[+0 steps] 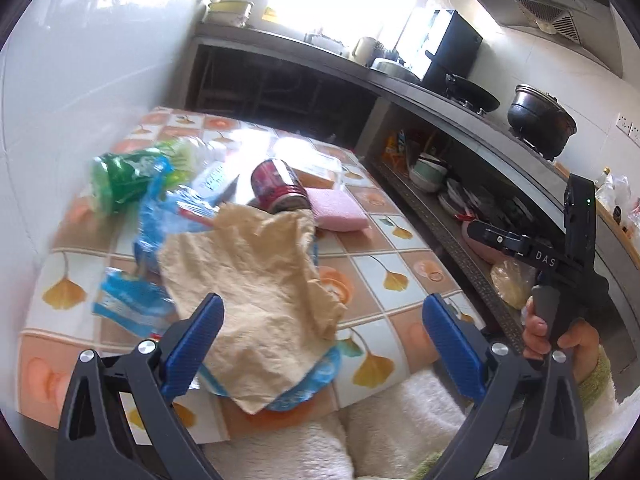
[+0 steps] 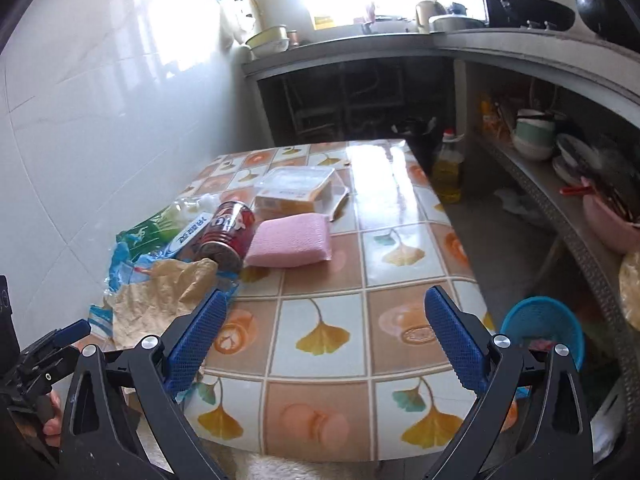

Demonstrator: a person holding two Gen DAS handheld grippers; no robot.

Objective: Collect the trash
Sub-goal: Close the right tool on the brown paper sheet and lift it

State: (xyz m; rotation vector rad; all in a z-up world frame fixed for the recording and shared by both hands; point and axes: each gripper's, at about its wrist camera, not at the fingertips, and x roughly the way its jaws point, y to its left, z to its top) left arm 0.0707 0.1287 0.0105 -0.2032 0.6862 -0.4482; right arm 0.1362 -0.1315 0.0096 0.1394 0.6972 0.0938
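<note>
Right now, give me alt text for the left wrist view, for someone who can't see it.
Open left tongs hover over a crumpled tan paper lying on blue plastic wrappers at the near edge of a tiled-pattern table. Behind it lie a red can on its side, a pink sponge and a green bag; the other handheld gripper shows at right.

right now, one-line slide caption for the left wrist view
Open left tool hovers over crumpled brown paper among wrappers, a red can and pink sponge on the tiled table.
</note>
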